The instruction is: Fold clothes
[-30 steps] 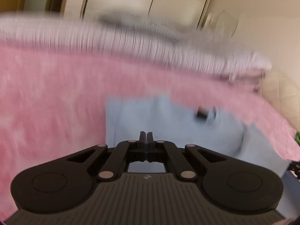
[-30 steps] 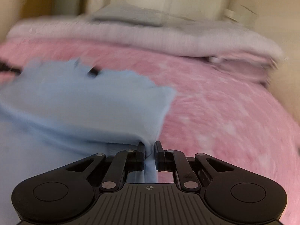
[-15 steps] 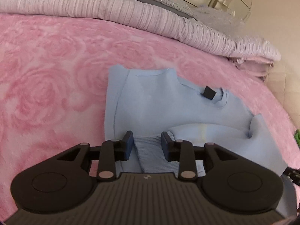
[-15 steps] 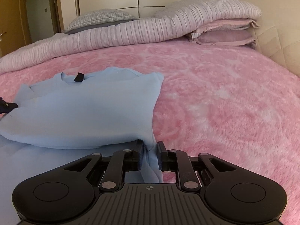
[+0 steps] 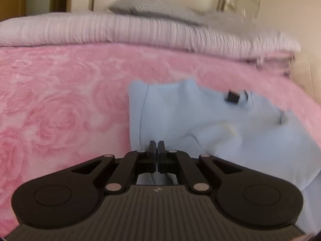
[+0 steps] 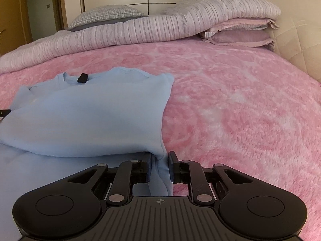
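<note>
A light blue sweater lies partly folded on the pink fleece blanket, its collar with a black tag at the far end. It also shows in the left wrist view. My right gripper is open at the sweater's near right corner, with a fold of blue cloth between its fingers. My left gripper is shut at the sweater's near left edge; whether cloth is pinched in it is hidden. The left wrist view is motion-blurred.
A striped lilac duvet is bunched along the far side of the bed, with a grey checked pillow and stacked pink pillows. A padded headboard is at right. Wardrobe doors stand behind.
My left gripper, open half a second ago around a ribbed cuff, has shut and the cuff is out of sight. My right gripper has opened wider around the cloth it held.
</note>
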The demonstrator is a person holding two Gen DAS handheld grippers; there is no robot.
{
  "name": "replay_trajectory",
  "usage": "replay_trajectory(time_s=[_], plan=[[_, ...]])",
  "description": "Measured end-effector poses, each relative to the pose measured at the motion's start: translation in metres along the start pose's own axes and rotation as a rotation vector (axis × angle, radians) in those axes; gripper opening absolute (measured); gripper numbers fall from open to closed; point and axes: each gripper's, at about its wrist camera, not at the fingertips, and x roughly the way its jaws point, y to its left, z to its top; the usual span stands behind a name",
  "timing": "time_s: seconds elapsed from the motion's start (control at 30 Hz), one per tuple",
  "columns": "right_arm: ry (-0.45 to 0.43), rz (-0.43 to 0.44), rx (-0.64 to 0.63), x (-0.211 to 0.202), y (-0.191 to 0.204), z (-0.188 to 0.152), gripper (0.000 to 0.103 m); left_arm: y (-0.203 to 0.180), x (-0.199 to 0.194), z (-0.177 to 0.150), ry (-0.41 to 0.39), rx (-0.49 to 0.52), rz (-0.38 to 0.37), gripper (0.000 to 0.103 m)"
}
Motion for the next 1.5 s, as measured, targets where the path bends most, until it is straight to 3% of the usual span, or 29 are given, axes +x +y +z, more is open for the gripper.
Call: replay_trajectory(time_s=[0.07, 0.17, 0.23, 0.3, 0.5, 0.6, 0.73, 0.83, 0.87, 0.97, 1.0, 1.07, 1.13, 1.2, 1.27, 1.33, 1.43, 1.5], plan=[[0.006, 0.005, -0.003, 0.000, -0.001, 0.001, 0.016, 0.006, -0.009, 0.003, -0.060, -0.060, 0.006, 0.000], [0.039, 0.005, -0.031, -0.004, -0.001, 0.007, 0.018, 0.012, -0.014, 0.012, -0.036, -0.109, -0.048, 0.002], [0.069, 0.027, -0.036, -0.008, -0.003, 0.014, 0.021, 0.010, -0.013, 0.018, 0.022, -0.099, -0.107, 0.004], [0.083, 0.098, -0.032, -0.015, -0.011, 0.026, 0.024, -0.002, -0.010, 0.026, 0.086, -0.028, -0.166, 0.020], [0.039, 0.251, -0.246, -0.012, -0.010, 0.093, 0.030, -0.054, 0.009, 0.047, 0.228, 0.259, -0.306, 0.027], [0.055, 0.336, -0.359, 0.012, 0.011, 0.124, 0.030, -0.081, 0.029, 0.052, 0.274, 0.369, -0.345, 0.030], [0.081, 0.443, -0.450, 0.056, 0.047, 0.146, 0.030, -0.110, 0.060, 0.051, 0.340, 0.508, -0.352, 0.033], [0.138, 0.480, -0.477, 0.094, 0.066, 0.148, 0.030, -0.113, 0.080, 0.044, 0.395, 0.568, -0.311, 0.033], [0.168, 0.481, -0.480, 0.105, 0.069, 0.143, 0.031, -0.111, 0.082, 0.040, 0.393, 0.572, -0.308, 0.033], [0.239, 0.477, -0.487, 0.129, 0.075, 0.125, 0.031, -0.102, 0.072, 0.034, 0.315, 0.559, -0.324, 0.004], [0.225, 0.478, -0.480, 0.129, 0.073, 0.120, 0.031, -0.100, 0.066, 0.033, 0.278, 0.555, -0.321, 0.003], [0.163, 0.452, -0.468, 0.123, 0.067, 0.112, 0.000, -0.096, 0.054, 0.031, 0.191, 0.551, -0.314, 0.003], [0.056, 0.325, -0.439, 0.115, 0.060, 0.104, 0.000, -0.090, 0.043, 0.028, 0.098, 0.518, -0.279, 0.003], [0.001, 0.193, -0.375, 0.113, 0.052, 0.096, 0.000, -0.087, 0.050, 0.021, 0.140, 0.511, -0.217, 0.008], [0.075, 0.214, -0.309, 0.116, 0.044, 0.090, 0.000, -0.087, 0.059, 0.014, 0.195, 0.517, -0.160, 0.012], [0.048, 0.216, -0.264, 0.104, 0.040, 0.087, 0.000, -0.088, 0.047, 0.017, 0.153, 0.487, -0.144, 0.016], [-0.009, 0.253, -0.202, 0.088, 0.036, 0.087, 0.002, -0.077, 0.035, 0.027, 0.088, 0.337, -0.196, 0.015], [0.021, 0.218, -0.192, 0.092, 0.033, 0.085, 0.004, -0.068, 0.042, 0.030, 0.158, 0.271, -0.203, 0.018]])
